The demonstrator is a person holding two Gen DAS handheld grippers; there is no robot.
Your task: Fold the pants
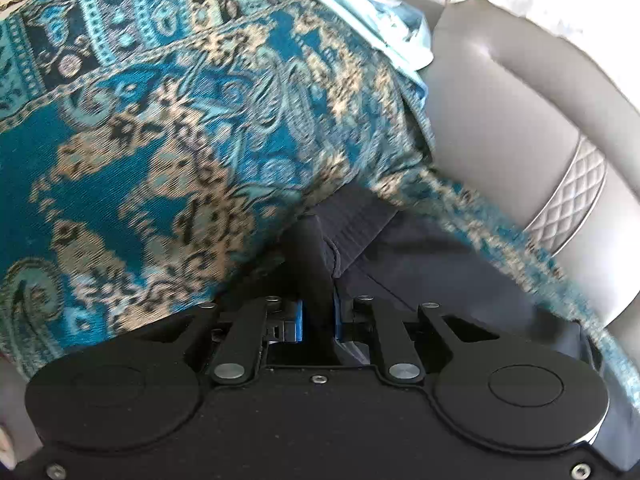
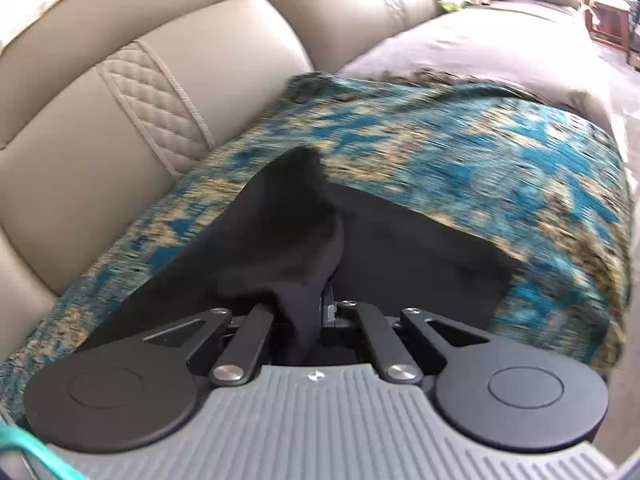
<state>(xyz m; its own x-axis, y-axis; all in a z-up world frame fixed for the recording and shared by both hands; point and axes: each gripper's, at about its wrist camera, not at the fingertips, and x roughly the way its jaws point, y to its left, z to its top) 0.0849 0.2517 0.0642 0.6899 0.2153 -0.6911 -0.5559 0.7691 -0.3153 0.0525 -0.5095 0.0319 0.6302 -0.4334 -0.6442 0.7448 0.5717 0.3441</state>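
The dark pants (image 1: 432,264) lie on a teal and beige patterned blanket (image 1: 168,128) over a sofa seat. My left gripper (image 1: 320,276) is shut on a ribbed dark edge of the pants (image 1: 352,220), low over the blanket. In the right wrist view the pants (image 2: 400,256) spread black across the blanket (image 2: 500,152). My right gripper (image 2: 316,280) is shut on a bunched fold of the pants (image 2: 292,208) that rises in front of the fingers and hides them.
The beige leather sofa backrest (image 2: 120,100) with a quilted strip (image 1: 576,196) runs behind the blanket. Pale blue cloth (image 1: 384,24) lies at the blanket's far end. A grey cushion (image 2: 480,40) lies beyond the blanket in the right wrist view.
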